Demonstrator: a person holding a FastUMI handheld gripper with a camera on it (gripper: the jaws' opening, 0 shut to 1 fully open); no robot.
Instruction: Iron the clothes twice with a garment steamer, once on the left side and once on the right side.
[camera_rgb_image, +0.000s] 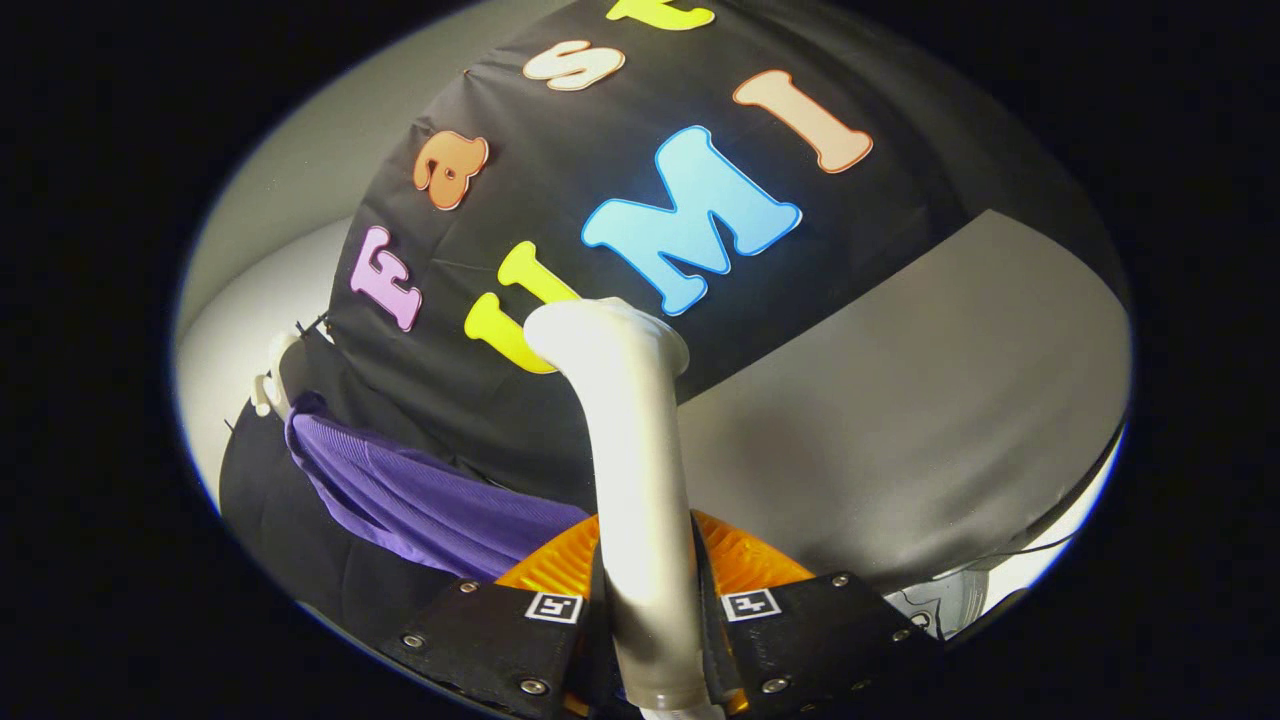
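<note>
Purple ribbed garment hangs on a white hanger, off to one side of the claw. The claw grips the garment steamer by its handle, both fingers pressing. To my mind, swing the head flat onto the cloth before stroking.

Claw at bottom centre of the frame, both fingers pressed on the pale handle of the garment steamer, which rises up through mid-frame and bends to the left at its top. Purple garment at lower left, hung on a white hanger against the black cloth wall. Grey panel at right.
</note>
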